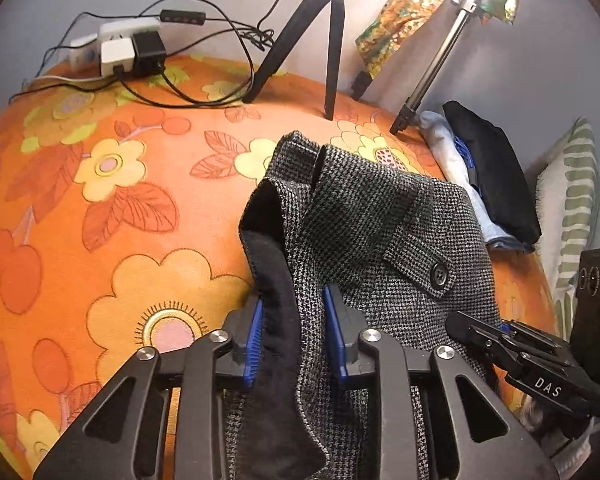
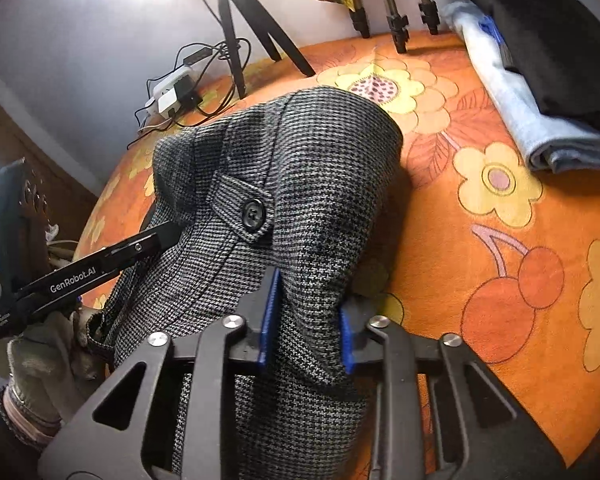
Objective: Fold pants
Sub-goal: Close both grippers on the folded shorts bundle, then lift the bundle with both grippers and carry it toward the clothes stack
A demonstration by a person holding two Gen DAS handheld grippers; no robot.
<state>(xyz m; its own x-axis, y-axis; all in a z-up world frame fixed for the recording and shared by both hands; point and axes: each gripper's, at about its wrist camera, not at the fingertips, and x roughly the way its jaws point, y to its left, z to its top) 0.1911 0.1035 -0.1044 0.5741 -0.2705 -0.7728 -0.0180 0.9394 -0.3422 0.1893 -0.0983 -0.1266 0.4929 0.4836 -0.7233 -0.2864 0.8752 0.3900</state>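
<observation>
We are clamping the left gripper (image 1: 294,336) and right gripper (image 2: 310,320) on the houndstooth pants (image 2: 300,168), bunched mid-bedspread (image 1: 100,216). We are gripping both sides, probably for spreading before folding.

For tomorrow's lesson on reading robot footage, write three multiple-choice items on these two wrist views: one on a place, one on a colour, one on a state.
1. Where does the folded black garment lie?
A. on a pale blue folded garment
B. under the tripod
C. on the floor

2. What colour is the ground of the flowered bedspread?
A. green
B. orange
C. white

3. How does the left gripper stand?
A. open above bare cloth
B. out of view
C. shut on the houndstooth pants

Answers:
1 A, the black piece is stacked on the pale blue one at the bed's far corner.
2 B, orange shows between the yellow flowers.
3 C, both blue pads press bunched fabric.
</observation>
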